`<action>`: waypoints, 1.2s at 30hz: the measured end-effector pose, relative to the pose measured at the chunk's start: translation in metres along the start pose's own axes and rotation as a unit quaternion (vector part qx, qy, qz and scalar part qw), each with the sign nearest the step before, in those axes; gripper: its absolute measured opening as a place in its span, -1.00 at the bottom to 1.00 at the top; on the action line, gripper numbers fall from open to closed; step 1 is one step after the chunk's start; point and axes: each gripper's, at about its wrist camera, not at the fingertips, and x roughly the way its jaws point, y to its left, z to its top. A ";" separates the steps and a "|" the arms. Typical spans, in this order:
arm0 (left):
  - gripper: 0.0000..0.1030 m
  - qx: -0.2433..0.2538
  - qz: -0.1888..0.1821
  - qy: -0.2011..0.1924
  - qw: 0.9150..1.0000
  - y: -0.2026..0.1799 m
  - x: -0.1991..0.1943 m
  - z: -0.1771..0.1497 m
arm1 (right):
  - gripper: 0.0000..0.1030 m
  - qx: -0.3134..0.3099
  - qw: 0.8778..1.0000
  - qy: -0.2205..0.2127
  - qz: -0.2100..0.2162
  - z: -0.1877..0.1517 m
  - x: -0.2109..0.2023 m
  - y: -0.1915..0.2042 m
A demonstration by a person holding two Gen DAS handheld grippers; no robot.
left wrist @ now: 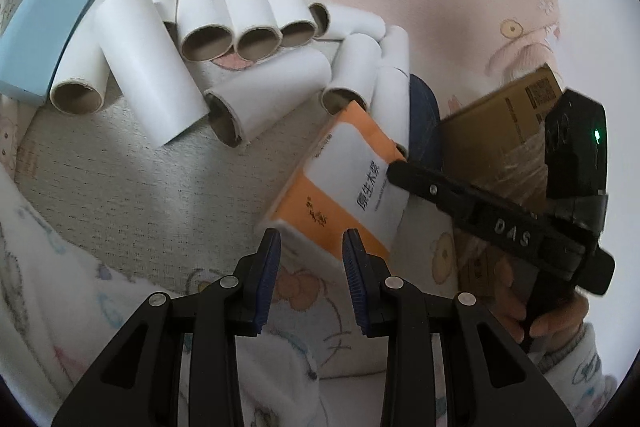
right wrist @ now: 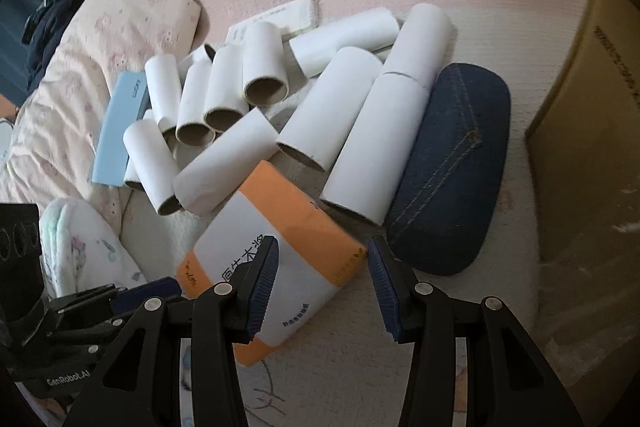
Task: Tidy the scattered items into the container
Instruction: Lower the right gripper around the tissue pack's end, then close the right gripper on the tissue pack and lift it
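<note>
Tissues first: my right hand-held gripper [right wrist: 322, 287] straddles the orange tissue pack [right wrist: 272, 259], unclenched; left hand-held gripper [left wrist: 310, 275] waits released, empty.

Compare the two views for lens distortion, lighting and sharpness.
Left wrist view: fisheye bends the blue box; soft even light; cardboard tubes sharp. Right wrist view: dark rounded corners; light falls from the right onto the cardboard box, while the denim case looks dark.
</note>
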 end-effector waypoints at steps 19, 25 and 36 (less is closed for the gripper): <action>-0.04 -0.026 0.009 -0.020 0.999 0.011 0.004 0.016 | -0.15 0.005 1.000 0.029 -0.001 -0.009 -0.004 0.006; -0.04 -0.029 0.001 -0.010 1.000 0.011 0.012 0.016 | -0.15 -0.021 0.999 0.040 0.015 -0.005 0.009 0.016; -0.17 -0.031 0.006 -0.023 0.999 0.008 0.000 0.015 | -0.10 -0.051 0.997 0.055 0.031 -0.015 0.006 0.028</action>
